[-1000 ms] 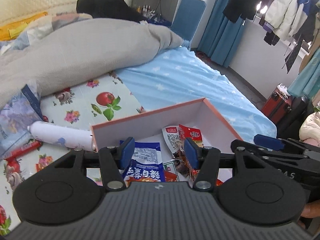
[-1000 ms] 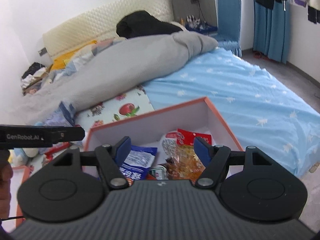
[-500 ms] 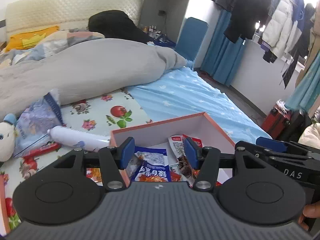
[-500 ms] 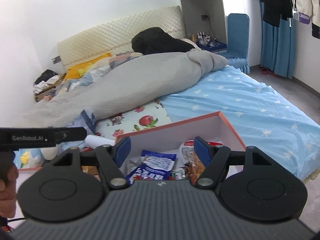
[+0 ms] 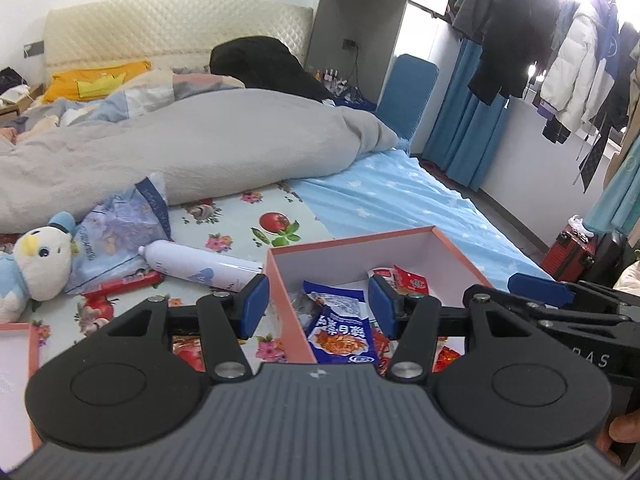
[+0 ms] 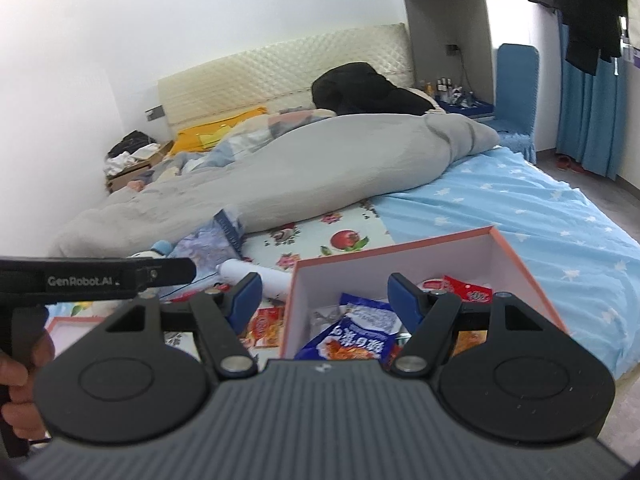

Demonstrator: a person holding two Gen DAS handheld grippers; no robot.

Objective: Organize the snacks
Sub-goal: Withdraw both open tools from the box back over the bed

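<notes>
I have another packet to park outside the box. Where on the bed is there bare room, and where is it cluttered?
Bare: the star-print blue sheet beyond and right of the orange box, and the floral cloth between box and grey duvet. Crowded: left of the box, around the white bottle, plush toy and blue bag.

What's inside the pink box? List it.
In the pink box: a blue snack packet on top, red-and-white packets toward the back, and more red wrappers nearer the camera. The hand-held gripper bodies hide the box's near part.
</notes>
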